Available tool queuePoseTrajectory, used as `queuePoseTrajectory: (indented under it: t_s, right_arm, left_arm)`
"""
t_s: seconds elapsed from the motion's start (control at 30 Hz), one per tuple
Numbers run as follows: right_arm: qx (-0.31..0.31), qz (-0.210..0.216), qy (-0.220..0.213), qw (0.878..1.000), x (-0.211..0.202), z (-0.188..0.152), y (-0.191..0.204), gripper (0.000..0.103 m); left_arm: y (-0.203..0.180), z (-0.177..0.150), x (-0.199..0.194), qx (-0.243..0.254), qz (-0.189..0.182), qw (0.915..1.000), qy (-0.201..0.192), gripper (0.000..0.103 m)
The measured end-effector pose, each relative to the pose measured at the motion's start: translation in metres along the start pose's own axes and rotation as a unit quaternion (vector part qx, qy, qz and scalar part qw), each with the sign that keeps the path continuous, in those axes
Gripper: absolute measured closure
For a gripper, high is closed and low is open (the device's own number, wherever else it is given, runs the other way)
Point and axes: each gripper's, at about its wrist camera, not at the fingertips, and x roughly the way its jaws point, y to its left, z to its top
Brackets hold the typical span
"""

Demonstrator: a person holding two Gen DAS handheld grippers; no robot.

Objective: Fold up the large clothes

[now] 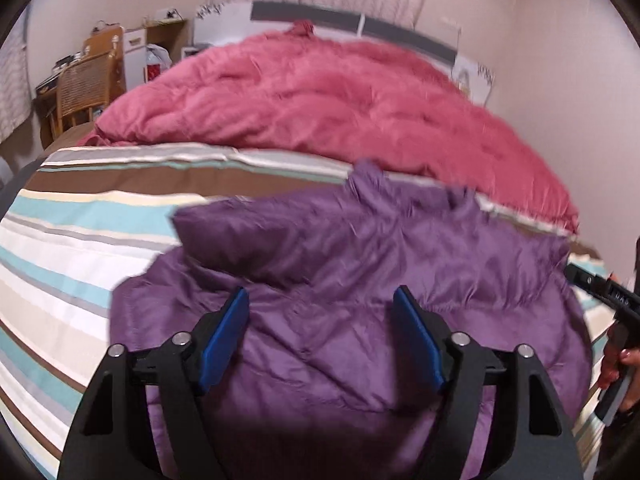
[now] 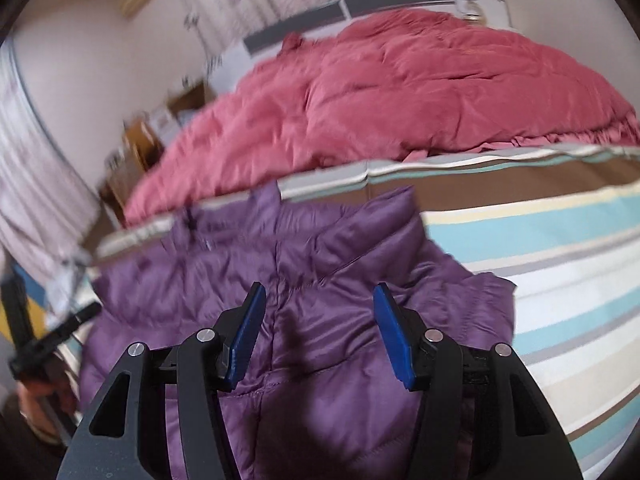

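Left gripper [image 1: 321,312] is sitting wide, blue pads clear of fabric, nothing gripped. Right gripper [image 2: 319,312] is also gaping, holding nothing. Purple puffer jacket [image 1: 340,280] is lying under both on the striped bedspread [image 1: 80,220], collar pointing to 12 o'clock. At 3 o'clock in the left view, a hand [image 1: 624,364] is gripping the other tool; small markings on it are too blurred to read. Pink duvet [image 1: 320,96] is bunching at 12 o'clock. Wicker chair [image 1: 86,80] is standing at 10 o'clock.
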Motion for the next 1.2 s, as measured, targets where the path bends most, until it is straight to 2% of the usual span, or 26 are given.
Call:
queuePoseTrajectory:
  t_s: [0.1, 0.13, 0.17, 0.23, 0.27, 0.3, 0.33, 0.4, 0.5, 0.67, 0.73, 0.87, 1.0, 1.2]
  right_arm:
    - [-0.042, -0.053, 0.037, 0.997, 0.023, -0.005, 0.010, 0.047]
    - [-0.045, -0.059, 0.041, 0.996, 0.027, -0.008, 0.012, 0.047]
    - [-0.051, -0.067, 0.043, 0.996, 0.032, -0.012, 0.013, 0.050]
    - [-0.067, -0.076, 0.035, 0.994, 0.035, -0.017, 0.019, 0.062]
    - [-0.073, -0.078, 0.033, 0.994, 0.034, -0.018, 0.021, 0.070]
    - [-0.083, -0.085, 0.029, 0.992, 0.033, -0.019, 0.023, 0.077]
    - [-0.086, -0.087, 0.028, 0.992, 0.031, -0.018, 0.025, 0.081]
    - [-0.086, -0.083, 0.026, 0.993, 0.027, -0.015, 0.025, 0.096]
    - [-0.078, -0.076, 0.016, 0.994, 0.015, -0.005, 0.028, 0.098]
    - [-0.067, -0.068, -0.016, 0.995, -0.001, 0.018, 0.029, 0.098]
    - [-0.066, -0.070, -0.018, 0.995, 0.003, 0.025, 0.030, 0.098]
    - [-0.057, -0.073, -0.002, 0.996, 0.025, 0.031, 0.024, 0.098]
    - [-0.076, -0.083, 0.004, 0.994, 0.045, 0.025, 0.026, 0.098]
    - [-0.092, -0.097, 0.008, 0.991, 0.070, 0.012, 0.026, 0.095]
  left_arm:
    - [-0.008, -0.004, 0.014, 0.013, 0.015, 0.9996, 0.023, 0.040]
    - [-0.011, -0.006, 0.019, 0.016, 0.020, 0.9994, 0.025, 0.043]
    - [-0.012, -0.008, 0.021, 0.018, 0.022, 0.9993, 0.026, 0.050]
    - [-0.014, -0.010, 0.023, 0.020, 0.024, 0.9992, 0.026, 0.063]
    - [-0.013, -0.011, 0.022, 0.020, 0.031, 0.9990, 0.025, 0.077]
    - [-0.013, -0.011, 0.023, 0.019, 0.033, 0.9990, 0.025, 0.085]
    - [-0.012, -0.010, 0.022, 0.018, 0.029, 0.9992, 0.024, 0.090]
    - [-0.015, -0.008, 0.015, 0.024, 0.022, 0.9993, 0.020, 0.097]
    - [-0.019, 0.000, 0.003, 0.032, 0.024, 0.9992, 0.003, 0.098]
    - [-0.017, 0.025, -0.015, 0.017, 0.019, 0.9991, -0.033, 0.098]
    - [-0.020, 0.032, -0.008, 0.028, 0.032, 0.9986, -0.033, 0.098]
    - [-0.019, 0.032, 0.023, 0.036, 0.052, 0.9979, -0.010, 0.097]
    - [-0.018, 0.026, 0.043, 0.037, 0.055, 0.9978, -0.001, 0.095]
    - [-0.019, 0.012, 0.058, 0.049, 0.056, 0.9972, -0.012, 0.089]
